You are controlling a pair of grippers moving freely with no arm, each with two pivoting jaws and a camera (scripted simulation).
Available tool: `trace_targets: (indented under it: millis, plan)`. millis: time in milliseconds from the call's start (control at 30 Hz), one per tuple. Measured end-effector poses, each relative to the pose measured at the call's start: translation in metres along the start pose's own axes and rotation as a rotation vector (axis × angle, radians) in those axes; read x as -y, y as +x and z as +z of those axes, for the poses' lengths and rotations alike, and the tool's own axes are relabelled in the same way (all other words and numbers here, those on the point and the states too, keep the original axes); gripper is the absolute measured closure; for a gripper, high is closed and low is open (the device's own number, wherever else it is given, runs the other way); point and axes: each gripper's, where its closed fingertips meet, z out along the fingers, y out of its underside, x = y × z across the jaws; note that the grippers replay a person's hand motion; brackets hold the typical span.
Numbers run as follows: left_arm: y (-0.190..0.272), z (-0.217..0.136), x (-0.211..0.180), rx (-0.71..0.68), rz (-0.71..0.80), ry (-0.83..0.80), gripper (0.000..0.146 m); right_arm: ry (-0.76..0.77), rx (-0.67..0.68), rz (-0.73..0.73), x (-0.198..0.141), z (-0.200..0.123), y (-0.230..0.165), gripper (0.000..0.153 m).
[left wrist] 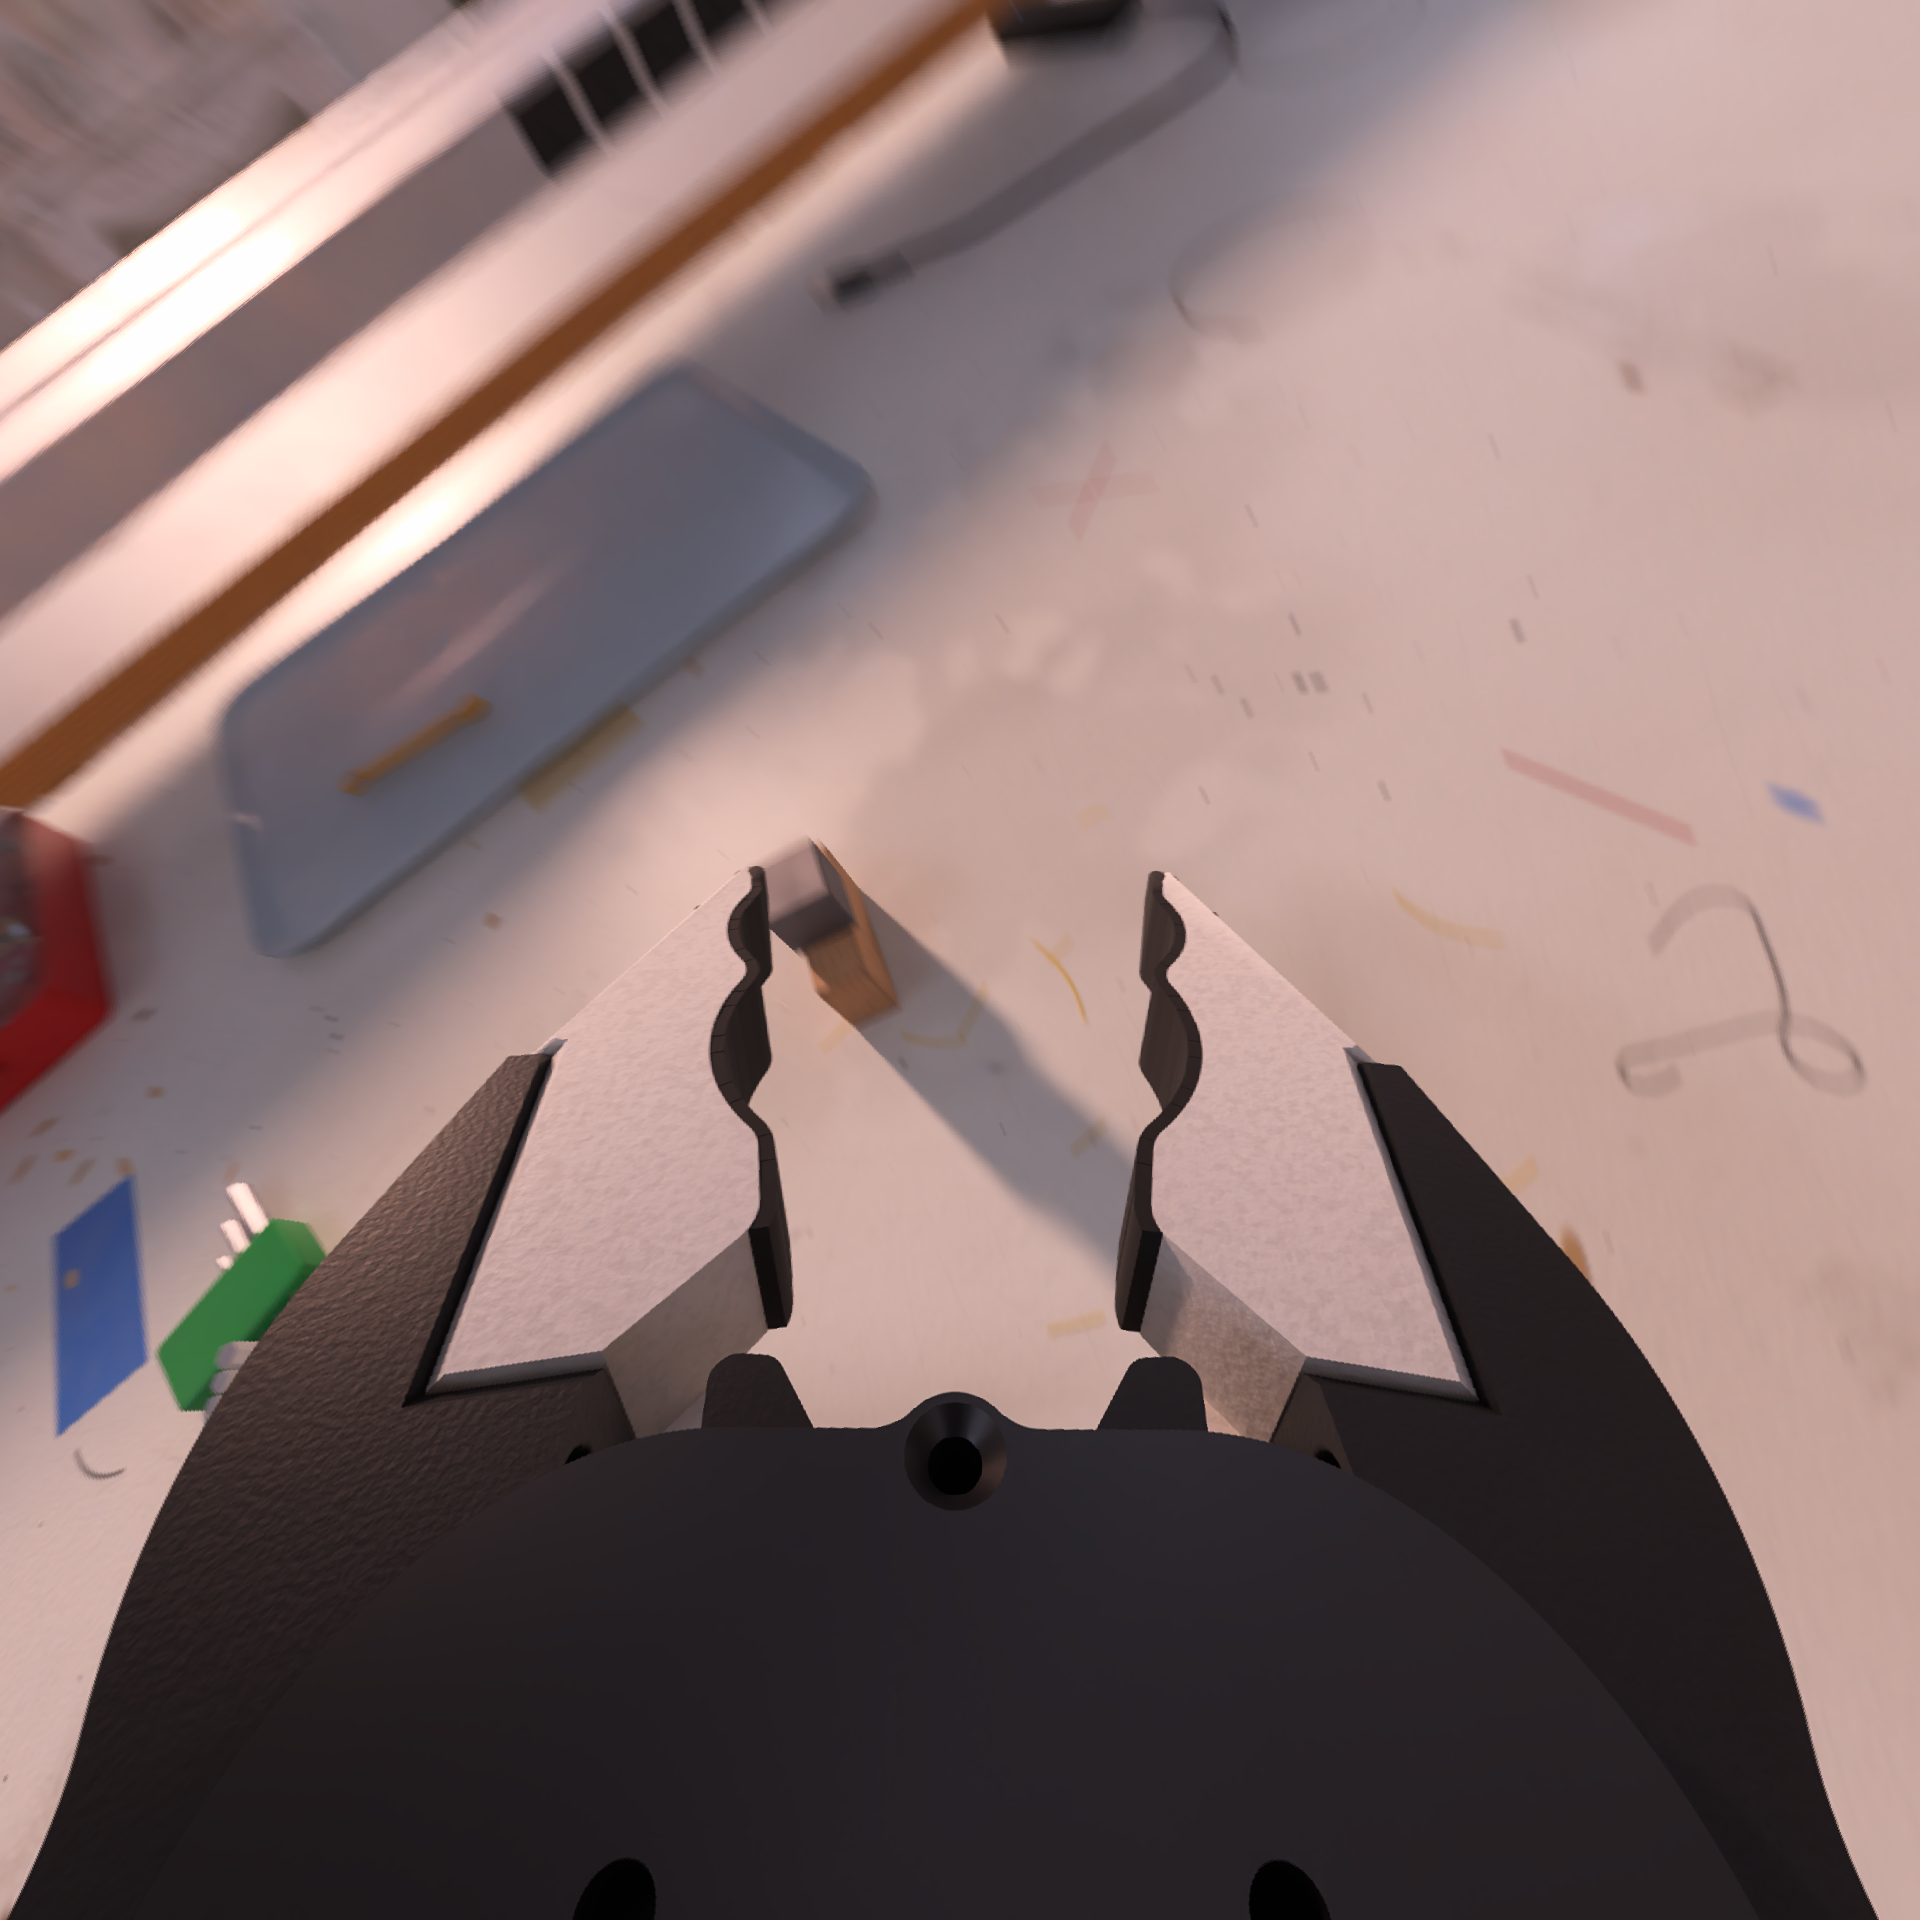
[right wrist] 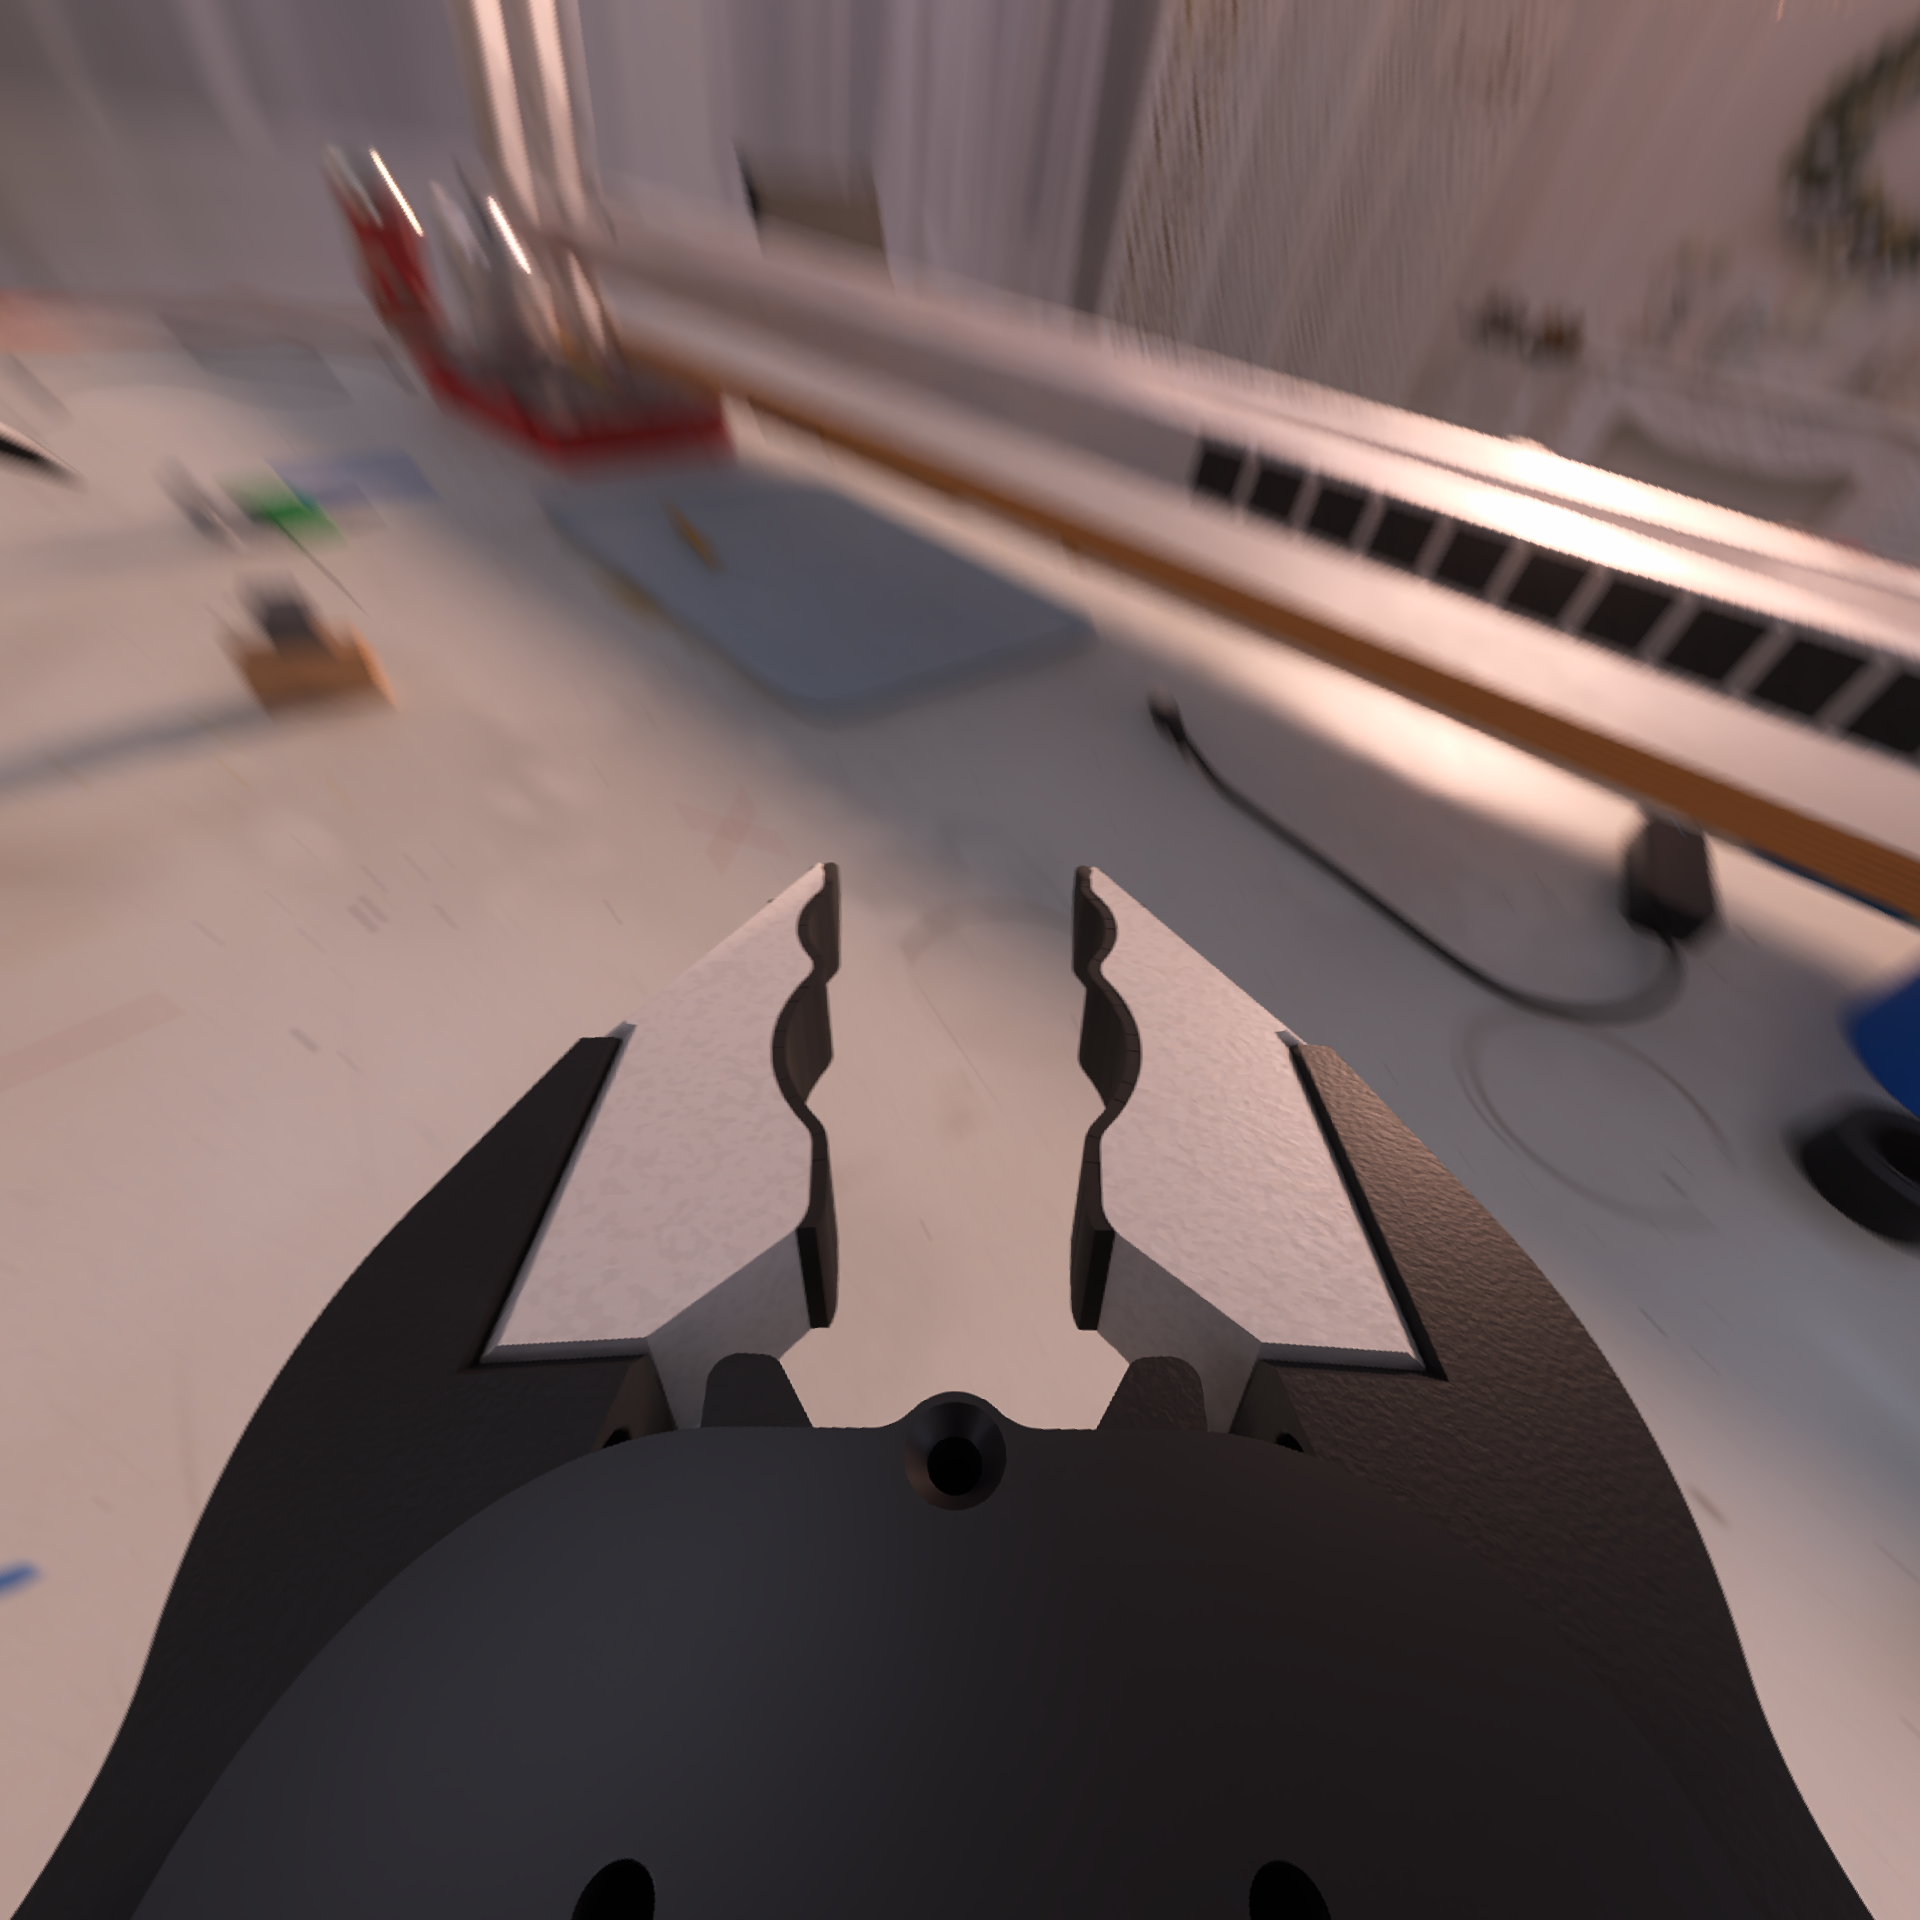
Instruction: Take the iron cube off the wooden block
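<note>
A small grey iron cube (left wrist: pixel 812 894) sits on top of a wooden block (left wrist: pixel 854 961) on the white table. In the left wrist view both lie just past my left fingertip, partly hidden by it. My left gripper (left wrist: pixel 954 883) is open and empty, above the table, with the block left of the gap. In the right wrist view the cube (right wrist: pixel 278 615) and wooden block (right wrist: pixel 307 665) show far off at the left, blurred. My right gripper (right wrist: pixel 954 878) is open and empty, over bare table.
A grey-blue tray (left wrist: pixel 540 665) holding a thin wooden stick lies beyond the block. A red bin (left wrist: pixel 42 956) and a green part (left wrist: pixel 244 1309) sit at the left. A black cable (right wrist: pixel 1351 883), a wooden rail (right wrist: pixel 1351 644) and a black ring (right wrist: pixel 1870 1169) lie right.
</note>
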Motion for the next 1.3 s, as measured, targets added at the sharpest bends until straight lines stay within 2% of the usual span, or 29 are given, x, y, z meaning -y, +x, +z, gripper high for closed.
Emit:
trace_targets:
  millis: [67,133,167,233,333,467,567,667,733,800,833,867,900,933,967,1033,1100,1167,1233,1300]
  plan:
    - [-0.015,-0.003,0.019,0.115,-0.056,0.097,0.063,0.273,0.092,0.080,0.033,-0.011,-0.009,0.091]
    - [-0.034,-0.004,0.028,0.253,-0.134,0.117,0.043,0.582,0.153,0.166,0.066,-0.027,-0.015,0.059]
    - [-0.042,-0.004,0.029,0.315,-0.166,0.102,0.029,0.685,0.181,0.217,0.077,-0.033,-0.018,0.041]
    - [-0.053,-0.001,0.025,0.408,-0.182,0.036,0.009,0.747,0.237,0.282,0.086,-0.036,-0.024,0.016]
    - [-0.059,0.003,0.023,0.493,-0.117,-0.032,0.005,0.740,0.175,0.204,0.083,-0.029,-0.027,0.011]
    - [-0.051,0.015,0.022,0.433,-0.094,-0.034,0.005,0.715,-0.010,0.004,0.078,-0.023,-0.022,0.011]
    - [-0.046,0.021,0.021,0.383,-0.124,-0.018,0.005,0.732,-0.023,-0.066,0.078,-0.024,-0.027,0.011]
    - [-0.042,0.026,0.019,0.336,-0.153,-0.014,0.006,0.722,0.028,-0.040,0.076,-0.021,-0.033,0.014]
    - [-0.039,0.030,0.013,0.310,-0.161,-0.047,0.012,0.737,0.035,-0.019,0.076,-0.022,-0.034,0.021]
    - [-0.037,0.033,0.005,0.296,-0.171,-0.091,0.031,0.754,0.043,0.004,0.075,-0.024,-0.034,0.029]
    - [-0.035,0.035,0.002,0.278,-0.177,-0.109,0.046,0.733,0.061,0.012,0.072,-0.023,-0.036,0.040]
    - [-0.034,0.037,0.000,0.260,-0.188,-0.118,0.069,0.686,0.083,0.005,0.066,-0.023,-0.037,0.066]
    - [-0.035,0.039,-0.002,0.251,-0.202,-0.119,0.099,0.651,0.088,0.002,0.062,-0.024,-0.037,0.103]
    - [-0.037,0.042,-0.005,0.255,-0.217,-0.124,0.119,0.643,0.081,0.006,0.061,-0.025,-0.035,0.141]
    - [-0.040,0.044,-0.009,0.268,-0.224,-0.143,0.125,0.641,0.078,0.006,0.060,-0.025,-0.035,0.153]
    - [-0.044,0.050,-0.022,0.296,-0.211,-0.239,0.123,0.633,0.115,-0.007,0.059,-0.024,-0.038,0.153]
    - [-0.046,0.057,-0.037,0.294,-0.209,-0.363,0.101,0.646,0.155,-0.016,0.058,-0.022,-0.041,0.136]
    - [-0.045,0.066,-0.045,0.270,-0.221,-0.427,0.094,0.665,0.097,-0.020,0.058,-0.021,-0.035,0.127]
    - [-0.043,0.074,-0.049,0.216,-0.252,-0.449,0.099,0.701,0.049,-0.050,0.060,-0.022,-0.032,0.127]
    - [-0.045,0.075,-0.050,0.210,-0.279,-0.464,0.117,0.695,0.057,-0.081,0.060,-0.022,-0.035,0.126]
